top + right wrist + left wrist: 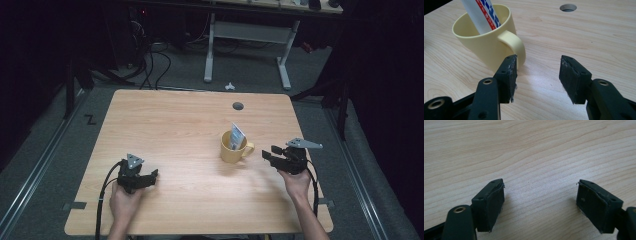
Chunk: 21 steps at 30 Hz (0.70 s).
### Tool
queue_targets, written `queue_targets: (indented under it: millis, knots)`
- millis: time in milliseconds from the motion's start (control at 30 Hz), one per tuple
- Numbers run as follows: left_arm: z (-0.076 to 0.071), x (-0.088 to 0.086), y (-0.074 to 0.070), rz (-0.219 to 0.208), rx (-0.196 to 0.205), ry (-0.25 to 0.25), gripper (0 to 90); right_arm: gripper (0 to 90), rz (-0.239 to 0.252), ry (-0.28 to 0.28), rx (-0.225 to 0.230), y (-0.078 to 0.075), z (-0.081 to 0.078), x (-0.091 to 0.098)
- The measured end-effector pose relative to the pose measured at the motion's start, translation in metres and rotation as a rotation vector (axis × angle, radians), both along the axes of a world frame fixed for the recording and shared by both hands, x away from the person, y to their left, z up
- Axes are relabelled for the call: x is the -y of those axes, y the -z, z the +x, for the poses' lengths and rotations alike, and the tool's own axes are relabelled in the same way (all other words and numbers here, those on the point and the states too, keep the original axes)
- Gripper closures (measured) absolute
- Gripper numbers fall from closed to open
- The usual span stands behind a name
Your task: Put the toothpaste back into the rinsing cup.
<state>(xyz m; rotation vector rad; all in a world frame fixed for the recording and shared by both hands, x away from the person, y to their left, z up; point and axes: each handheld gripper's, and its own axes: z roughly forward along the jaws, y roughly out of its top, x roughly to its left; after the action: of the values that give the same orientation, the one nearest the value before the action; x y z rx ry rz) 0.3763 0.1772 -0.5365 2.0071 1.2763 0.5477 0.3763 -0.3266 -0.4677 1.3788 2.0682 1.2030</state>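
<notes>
A: Status on right claw (pixel 537 77)?
B: Jaws wide apart, nothing between. Hovering low over worktop (pixel 165 125), just right of yellow mug (pixel 233 147).

A: Mug position?
B: Right of centre on worktop, upright. Handle (pixel 514 45) pointing toward right claw, nearly touching the inner pad (pixel 512 75) on mug side. Not yet gripped.

A: Contents?
B: White packet (pixel 237 135) with red and blue print, standing in mug, leaning, top sticking above rim.

A: Left claw (pixel 540 202)?
B: Jaws also spread, holding nothing. Bare wood between them. Parked near front-left edge, well apart from mug.

A: Nearer hand, then?
B: Right, clearly. Left far off, across the worktop.

A: Key geometry for next move?
B: Mug ahead and left of right claw's line. Handle loop standing vertical, off to one side of the gap rather than centred. Likely needs a small sideways shift toward mug to bring handle between pads before closing.

A: Risk?
B: Pad nudging handle and turning or sliding mug; leaning packet possibly tipping further.
</notes>
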Motion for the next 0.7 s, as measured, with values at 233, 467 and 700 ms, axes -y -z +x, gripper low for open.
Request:
queue_targets:
  millis: [233, 467, 700]
  knots:
    - [0.000, 0.000, 0.000, 0.000, 0.000, 0.000, 22.7, 48.4, -0.003, 0.000, -0.005, 0.003, 0.001, -0.001]
    - [0.000, 0.000, 0.000, 0.000, 0.000, 0.000, 22.7, 48.8, -0.022, -0.006, -0.007, 0.008, 0.002, -0.005]
    - [0.000, 0.000, 0.000, 0.000, 0.000, 0.000, 22.7, 48.8, -0.025, 0.005, -0.028, 0.016, 0.002, -0.005]
